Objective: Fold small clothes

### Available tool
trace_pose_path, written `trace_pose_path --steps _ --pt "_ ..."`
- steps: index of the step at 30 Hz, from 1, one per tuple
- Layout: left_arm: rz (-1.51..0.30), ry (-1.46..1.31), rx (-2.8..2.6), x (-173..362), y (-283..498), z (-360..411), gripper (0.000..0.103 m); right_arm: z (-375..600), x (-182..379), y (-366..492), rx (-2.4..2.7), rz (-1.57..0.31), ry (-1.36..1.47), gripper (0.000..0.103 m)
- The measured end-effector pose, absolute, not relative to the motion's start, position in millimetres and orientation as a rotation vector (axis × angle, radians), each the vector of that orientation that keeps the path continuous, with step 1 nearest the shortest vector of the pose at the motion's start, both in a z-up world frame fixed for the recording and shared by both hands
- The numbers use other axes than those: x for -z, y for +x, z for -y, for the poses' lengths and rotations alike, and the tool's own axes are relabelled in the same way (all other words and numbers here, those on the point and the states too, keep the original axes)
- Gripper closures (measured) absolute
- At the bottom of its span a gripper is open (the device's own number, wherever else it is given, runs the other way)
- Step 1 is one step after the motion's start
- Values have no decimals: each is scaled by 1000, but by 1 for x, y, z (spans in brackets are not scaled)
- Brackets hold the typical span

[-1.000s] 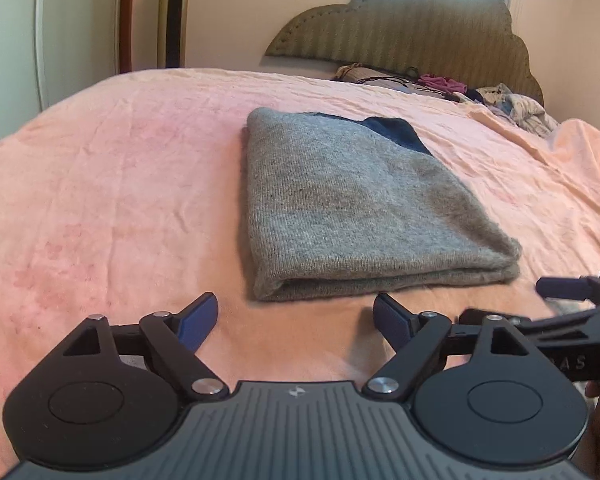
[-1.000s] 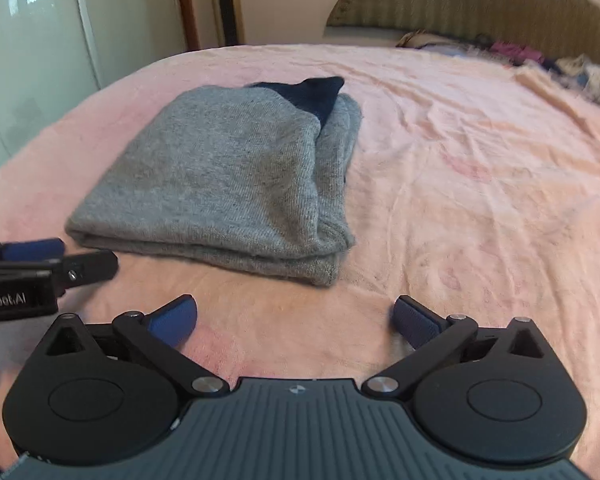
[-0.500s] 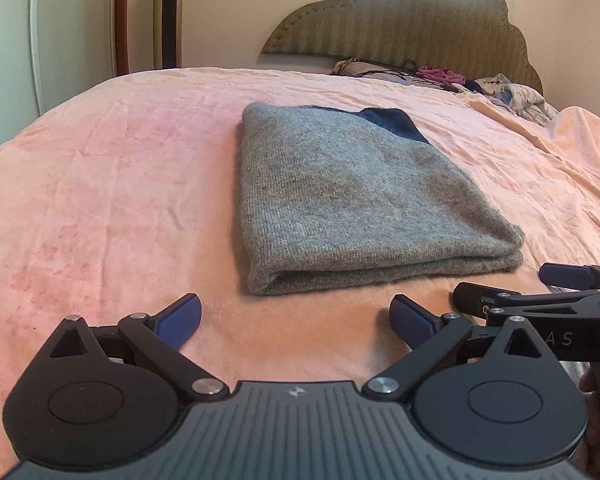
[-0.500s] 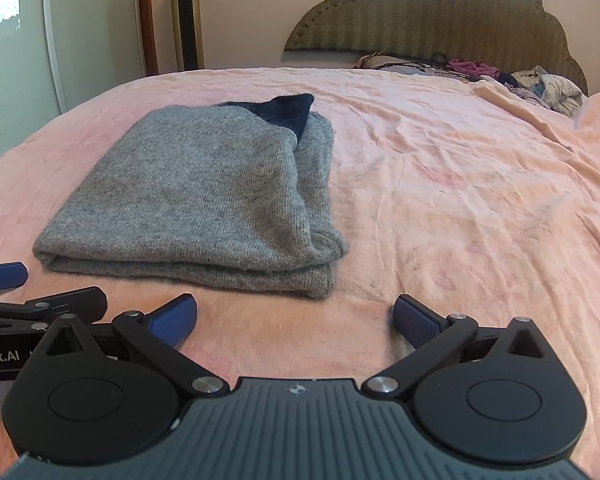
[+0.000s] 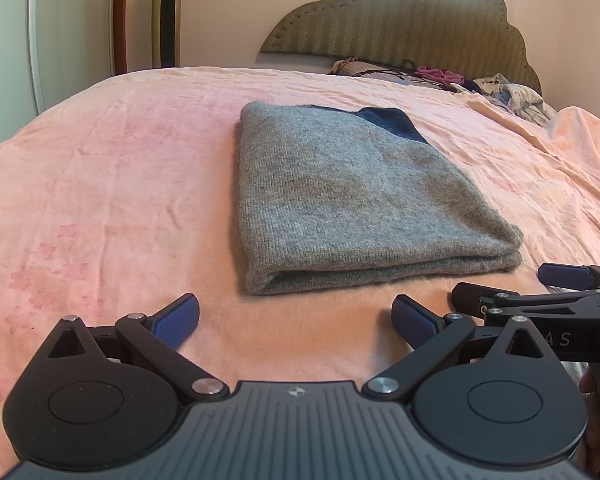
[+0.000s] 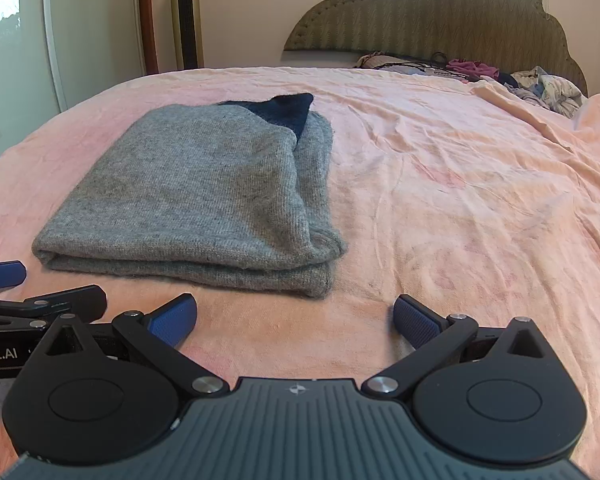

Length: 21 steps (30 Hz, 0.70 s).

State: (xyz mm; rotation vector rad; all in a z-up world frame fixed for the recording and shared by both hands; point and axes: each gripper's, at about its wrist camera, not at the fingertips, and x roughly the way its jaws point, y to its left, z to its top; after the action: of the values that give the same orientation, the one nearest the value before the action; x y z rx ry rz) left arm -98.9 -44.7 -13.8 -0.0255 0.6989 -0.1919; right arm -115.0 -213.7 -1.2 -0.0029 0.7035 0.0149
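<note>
Pink bedding [image 5: 100,184] fills both views, and on it a folded grey knit garment [image 5: 340,200] is laid flat, a dark blue patch [image 5: 396,122] showing at its far end. In the left wrist view the garment is seen straight ahead, its folded edge toward the camera, and its left side appears as one smooth fold. Only in the right wrist view, where the garment [image 6: 204,192] lies to the left of centre, are the stacked layers along its right side seen, one grey layer lapping over another, with the blue patch [image 6: 288,110] tucked between them.

At far left a pale wardrobe door [image 6: 16,40] with flower decals is shown more fully by the right wrist view; a tall gold tower fan [image 5: 166,12] stands beside it. A padded olive headboard [image 5: 412,28] and a heap of loose clothes [image 5: 512,96] are seen at the far right of the bed.

The left gripper [image 5: 296,316] is held just short of the garment's near edge and angled down at the bedding; its blue fingers [image 5: 178,318] are spread wide with only bedding between them. The right gripper [image 6: 296,316] is posed alike beside it, tilted downward, fingers [image 6: 414,320] equally spread and nothing pinched. Each gripper's tip intrudes on the other's view from the side: the right gripper [image 5: 540,292] in the left view, the left gripper [image 6: 28,292] in the right. A fingertip [image 5: 588,384] of the person is glimpsed at the left view's right edge.
</note>
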Motion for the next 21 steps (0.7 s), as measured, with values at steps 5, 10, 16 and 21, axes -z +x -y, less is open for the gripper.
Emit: trace_pose_path --steps 5,10,16,21 --pt "-700 -29 194 14 -98 44 0 214 1 -115 -15 -703 -3 0" --pt "-707 -22 197 13 -96 43 0 214 1 -115 -15 -703 -3 0" --pt "-711 -15 202 13 -96 44 0 214 1 -115 -15 -703 -3 0" --pt "-710 -14 202 14 -97 44 0 214 1 -115 -15 -703 -3 0"
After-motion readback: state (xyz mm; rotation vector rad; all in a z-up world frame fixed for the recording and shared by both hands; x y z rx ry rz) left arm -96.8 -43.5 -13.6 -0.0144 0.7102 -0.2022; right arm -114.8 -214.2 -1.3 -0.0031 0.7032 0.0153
